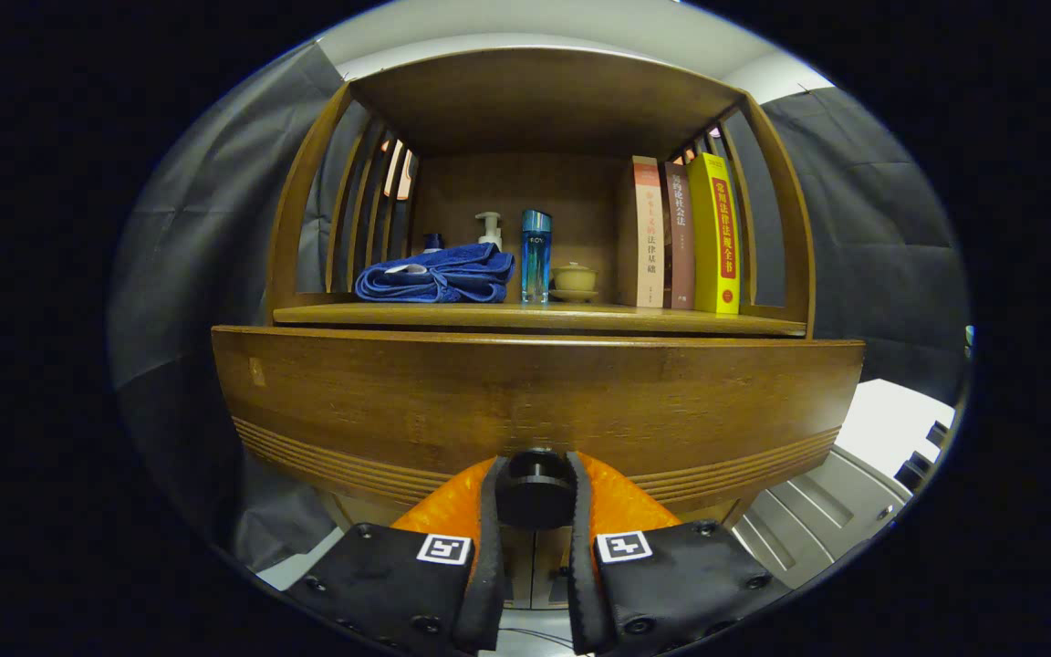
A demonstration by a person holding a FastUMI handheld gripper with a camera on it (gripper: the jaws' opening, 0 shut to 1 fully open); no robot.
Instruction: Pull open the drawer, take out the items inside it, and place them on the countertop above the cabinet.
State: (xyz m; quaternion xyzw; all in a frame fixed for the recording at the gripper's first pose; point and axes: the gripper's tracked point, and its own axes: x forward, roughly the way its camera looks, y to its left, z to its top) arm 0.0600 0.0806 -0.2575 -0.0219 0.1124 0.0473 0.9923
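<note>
A wooden cabinet's drawer front (535, 401) fills the space just ahead of me, with grooved lines along its lower edge. A round dark knob (535, 484) sits at the front's bottom middle, and my gripper (535, 493) is shut on it, one finger pressing each side. The drawer's inside is hidden behind the front. Above it lies the countertop (535, 317), a wooden shelf under a curved roof with slatted sides.
On the countertop lie a folded blue towel (439, 274), a white pump bottle (489, 228), a blue bottle (535, 255), a small lidded cup on a saucer (574, 280) and three upright books (685, 235). Grey cloth walls stand either side; pale floor lies lower right.
</note>
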